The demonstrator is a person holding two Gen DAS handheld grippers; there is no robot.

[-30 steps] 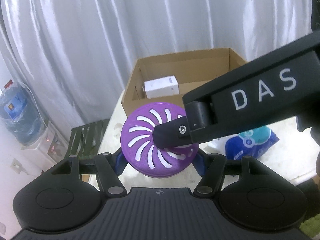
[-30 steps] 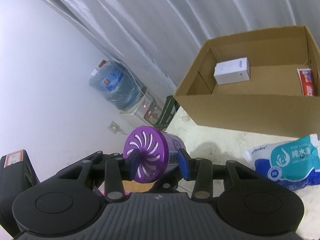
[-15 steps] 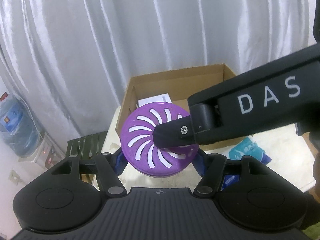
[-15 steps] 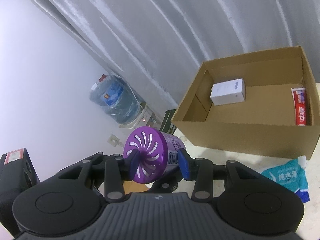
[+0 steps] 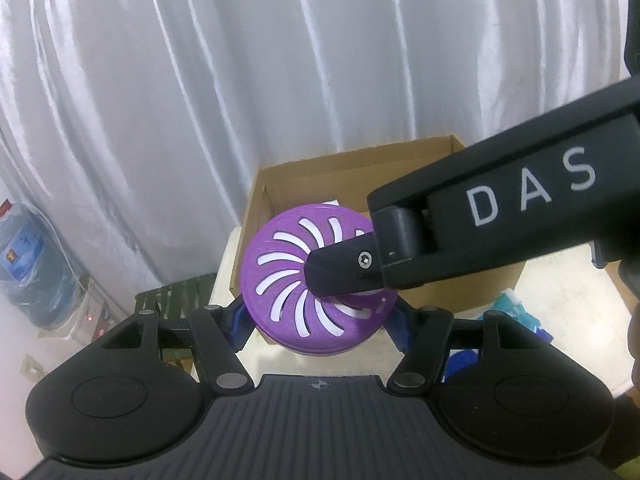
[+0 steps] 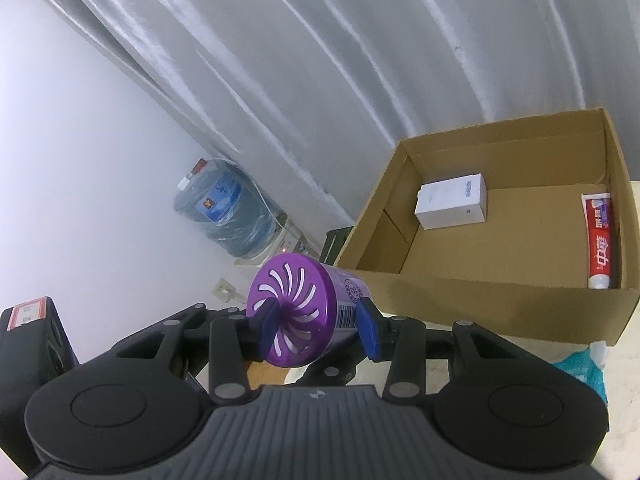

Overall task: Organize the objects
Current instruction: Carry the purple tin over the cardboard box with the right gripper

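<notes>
A purple air-freshener can (image 5: 288,272) with a slotted lid is held in the air by both grippers. My left gripper (image 5: 320,320) is shut on its body from below. My right gripper (image 6: 316,324) is shut on the same can (image 6: 292,300), one finger across the lid and one on the labelled side; its black finger (image 5: 340,268) crosses the lid in the left wrist view. The open cardboard box (image 6: 480,292) lies beyond, on the table. It holds a white box (image 6: 452,200) at its back left and a red toothpaste tube (image 6: 600,244) at its right wall.
A blue tissue pack (image 6: 584,368) lies on the pale table in front of the box, also low right in the left wrist view (image 5: 516,308). A water dispenser with a blue bottle (image 6: 224,204) stands left by the white curtain. A green stool (image 5: 176,292) is beside the table.
Both grippers have lifted the purple can higher and a little back from the box. The box and tissue pack now sit lower and farther in both views. The grips are unchanged.
</notes>
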